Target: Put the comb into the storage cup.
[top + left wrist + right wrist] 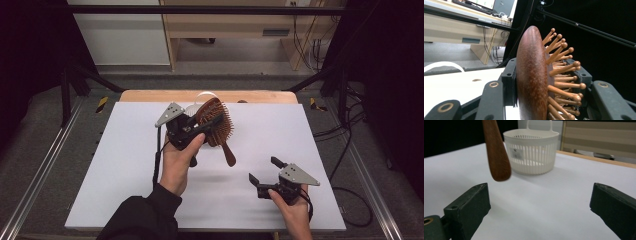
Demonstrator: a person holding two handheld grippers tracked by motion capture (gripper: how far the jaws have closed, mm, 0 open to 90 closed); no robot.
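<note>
A brown wooden hairbrush (216, 122) with ball-tipped wooden bristles is held up above the white table sheet (120, 170). My left gripper (202, 126) is shut on its oval head, with the handle hanging down and to the right. In the left gripper view the brush head (531, 75) stands edge-on between the jaws of the left gripper (544, 73), bristles to the right. My right gripper (264, 170) stands open near the front right of the sheet, nothing between its jaws. In the right gripper view the brush handle (496, 152) hangs beyond the right gripper (541, 202).
A white slatted plastic basket (531, 152) with a loop handle stands at the back of the sheet, partly hidden behind the brush as the basket (194, 106) in the high view. A wooden table edge (150, 96) runs behind it. Black frame posts flank the table.
</note>
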